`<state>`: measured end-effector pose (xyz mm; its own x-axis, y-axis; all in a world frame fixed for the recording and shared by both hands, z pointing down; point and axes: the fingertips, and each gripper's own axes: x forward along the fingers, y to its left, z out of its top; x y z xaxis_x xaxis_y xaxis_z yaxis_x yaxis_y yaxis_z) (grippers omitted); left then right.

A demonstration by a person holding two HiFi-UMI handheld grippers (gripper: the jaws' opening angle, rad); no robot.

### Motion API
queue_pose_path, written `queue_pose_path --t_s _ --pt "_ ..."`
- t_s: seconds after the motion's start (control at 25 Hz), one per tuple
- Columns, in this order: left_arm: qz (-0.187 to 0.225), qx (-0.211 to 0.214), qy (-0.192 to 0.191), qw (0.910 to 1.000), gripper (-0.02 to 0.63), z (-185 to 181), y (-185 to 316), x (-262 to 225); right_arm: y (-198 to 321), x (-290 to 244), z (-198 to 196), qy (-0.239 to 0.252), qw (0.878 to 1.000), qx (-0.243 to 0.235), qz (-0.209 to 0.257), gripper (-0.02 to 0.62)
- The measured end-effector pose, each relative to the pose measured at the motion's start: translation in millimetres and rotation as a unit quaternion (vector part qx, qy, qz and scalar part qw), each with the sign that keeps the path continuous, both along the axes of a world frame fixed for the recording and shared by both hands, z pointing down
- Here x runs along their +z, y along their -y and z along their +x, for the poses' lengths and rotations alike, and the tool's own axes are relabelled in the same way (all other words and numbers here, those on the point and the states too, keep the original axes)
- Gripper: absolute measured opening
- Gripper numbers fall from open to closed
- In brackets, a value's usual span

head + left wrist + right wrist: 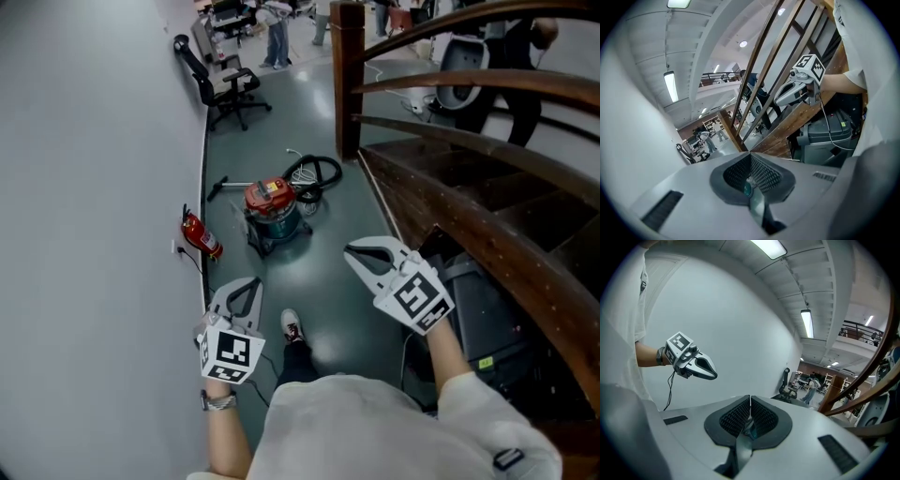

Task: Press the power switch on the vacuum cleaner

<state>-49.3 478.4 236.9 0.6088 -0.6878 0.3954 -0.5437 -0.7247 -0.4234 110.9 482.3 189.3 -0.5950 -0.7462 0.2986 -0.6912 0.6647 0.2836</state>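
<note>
In the head view the vacuum cleaner (273, 212), with a red lid on a teal drum, stands on the dark floor by the wall. Its black hose (315, 172) is coiled behind it. Its power switch is too small to make out. Both grippers are held in the air well short of it. My left gripper (246, 282) is near the wall, shut and empty. My right gripper (350, 249) is beside the wooden stair, also shut and empty. In each gripper view the pads meet at the tips: left gripper (750, 153), right gripper (750, 397).
A red fire extinguisher (201, 235) lies by the wall left of the vacuum. A wooden stair railing (469, 216) with its post (347, 75) runs along the right. A black office chair (228, 86) stands further back. My shoe (292, 325) is on the floor.
</note>
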Motion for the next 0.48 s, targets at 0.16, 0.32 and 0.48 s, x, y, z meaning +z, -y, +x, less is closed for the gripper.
queue_pose_path --t_s 0.16,0.32,0.48 --pt "0.002 0.006 0.007 1.0 -0.002 0.2 31.0 5.8 23.9 8.2 2.2 -0.011 1.0 0.001 0.0 0.029" --pt "0.011 0.01 0.004 0.9999 -0.002 1.7 70.9 5.9 62.8 6.6 7.9 -0.018 1.0 0.012 0.011 0.029" --pt "0.017 0.023 0.003 0.9996 -0.002 3.9 115.0 1.7 104.8 0.2 6.0 -0.021 0.999 0.019 0.019 0.029"
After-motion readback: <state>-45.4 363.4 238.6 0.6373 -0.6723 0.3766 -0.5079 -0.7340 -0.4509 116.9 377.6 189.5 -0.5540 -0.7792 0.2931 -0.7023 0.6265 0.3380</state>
